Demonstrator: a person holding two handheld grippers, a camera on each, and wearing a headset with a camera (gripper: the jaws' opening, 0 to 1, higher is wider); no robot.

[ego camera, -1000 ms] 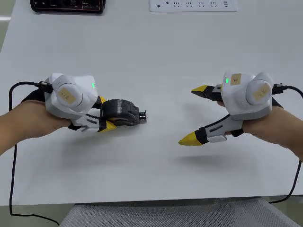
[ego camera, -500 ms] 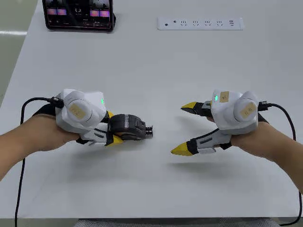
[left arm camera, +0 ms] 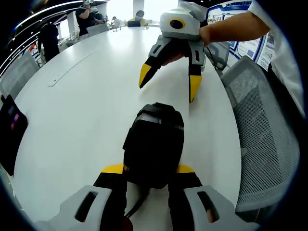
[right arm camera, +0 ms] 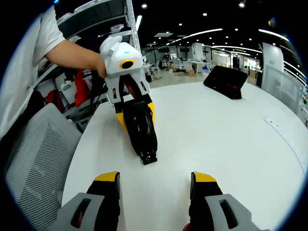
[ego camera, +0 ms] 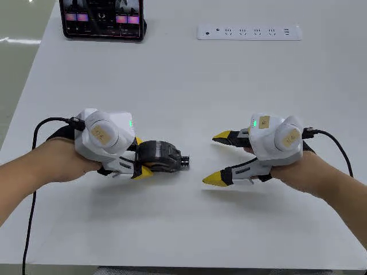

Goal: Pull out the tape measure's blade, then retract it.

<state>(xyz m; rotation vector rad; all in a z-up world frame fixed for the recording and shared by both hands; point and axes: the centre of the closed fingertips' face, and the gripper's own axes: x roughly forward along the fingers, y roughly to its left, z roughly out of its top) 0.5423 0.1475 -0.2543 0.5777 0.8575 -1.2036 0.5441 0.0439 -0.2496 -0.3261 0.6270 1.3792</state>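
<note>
right gripper [ego camera: 217, 157] has closed in on the tape measure [ego camera: 157, 156], jaws spread wide, holding nothing. left gripper [ego camera: 140, 156] is clamped on the case, low on the table [ego camera: 189, 86] around 8 o'clock, blade hook [ego camera: 184, 162] pointing to 3 o'clock. blade not out yet, hook pinch looks next

Left hand-held gripper [ego camera: 141, 156] clamps tape measure [ego camera: 164, 156]
</note>
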